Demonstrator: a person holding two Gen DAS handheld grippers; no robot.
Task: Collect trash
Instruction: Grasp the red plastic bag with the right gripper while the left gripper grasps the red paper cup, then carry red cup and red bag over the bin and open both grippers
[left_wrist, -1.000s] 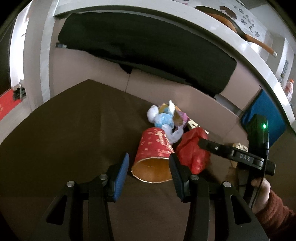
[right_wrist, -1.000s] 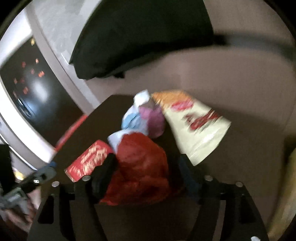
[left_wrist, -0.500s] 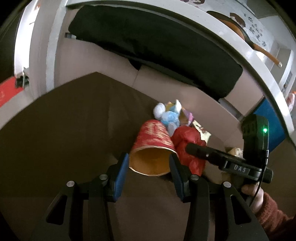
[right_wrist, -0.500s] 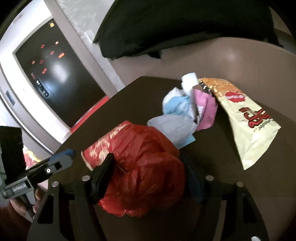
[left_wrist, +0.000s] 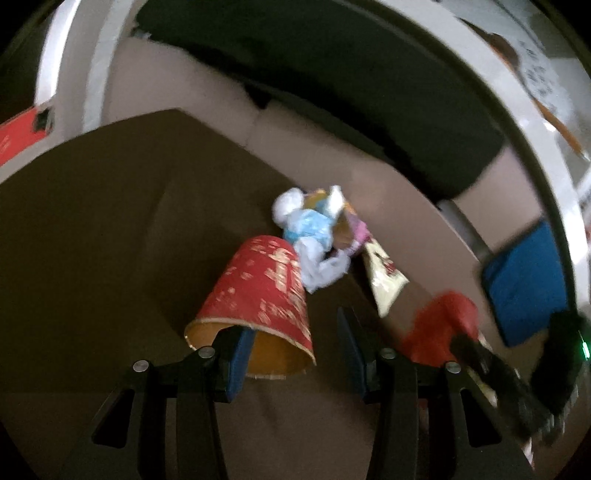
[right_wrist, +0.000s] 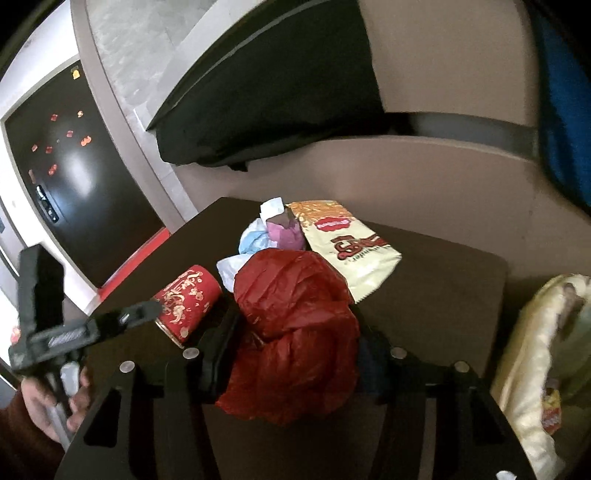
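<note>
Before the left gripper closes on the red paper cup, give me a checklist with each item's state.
1. Left gripper open: ok.
2. Red paper cup lying on its side, mouth toward the gripper: ok.
3. Cup rim between the fingers: not ok, one finger sits in front of the mouth.
4. Right gripper shut on red plastic bag: ok.
5. Crumpled wrappers clear of the cup: cannot tell.

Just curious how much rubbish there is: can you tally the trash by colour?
Red: 2, the paper cup and the crumpled plastic bag.
Cream: 1, the snack packet.
Pale blue and white: 1, a wrapper wad.
Pink: 1, a wrapper.
Total: 5.
</note>
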